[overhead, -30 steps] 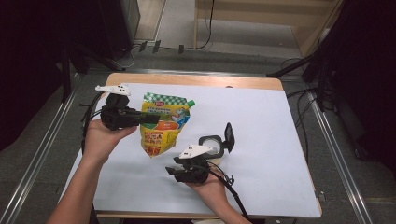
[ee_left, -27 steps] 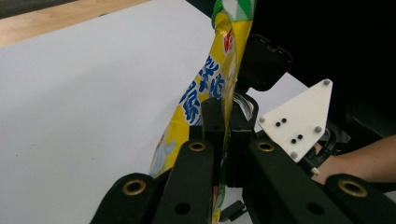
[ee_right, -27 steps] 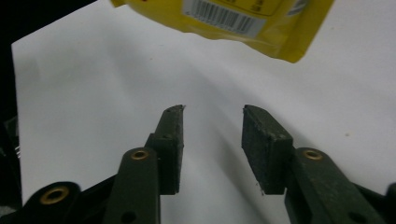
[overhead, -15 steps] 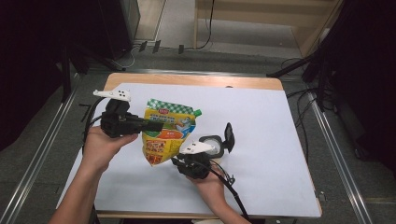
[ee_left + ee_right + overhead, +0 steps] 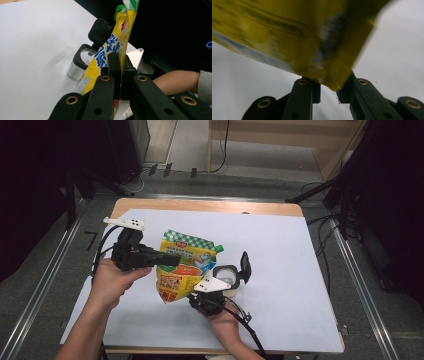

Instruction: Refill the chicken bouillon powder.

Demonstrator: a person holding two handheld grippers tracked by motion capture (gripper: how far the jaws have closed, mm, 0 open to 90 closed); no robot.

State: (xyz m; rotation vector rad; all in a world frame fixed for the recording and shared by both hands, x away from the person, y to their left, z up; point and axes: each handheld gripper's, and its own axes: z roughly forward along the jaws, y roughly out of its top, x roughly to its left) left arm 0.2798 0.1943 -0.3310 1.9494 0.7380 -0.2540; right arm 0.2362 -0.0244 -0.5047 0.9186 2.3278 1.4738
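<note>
A yellow pouch [image 5: 187, 267] with a green checked top hangs over the white sheet, held up off it. My left gripper [image 5: 172, 260] comes in from the left and is shut on the pouch's side edge; in the left gripper view its jaws [image 5: 119, 62] pinch the flat pouch [image 5: 105, 62]. My right gripper [image 5: 192, 296] sits below the pouch, near the table's front. In the right gripper view the pouch's bottom corner [image 5: 332, 80] lies between the tips of my right gripper [image 5: 328, 85] and touches both. Those jaws have just been closing.
A clear jar [image 5: 226, 276] with a black flip lid [image 5: 245, 267] standing open sits just right of the pouch, close behind the right gripper. The same jar [image 5: 75, 67] appears in the left gripper view. The white sheet [image 5: 290, 265] covers a wooden table [image 5: 210, 206].
The left gripper has shifted the pouch a little toward the front and right, and its lower corner now reaches the right gripper. The right hand has stayed in place.
</note>
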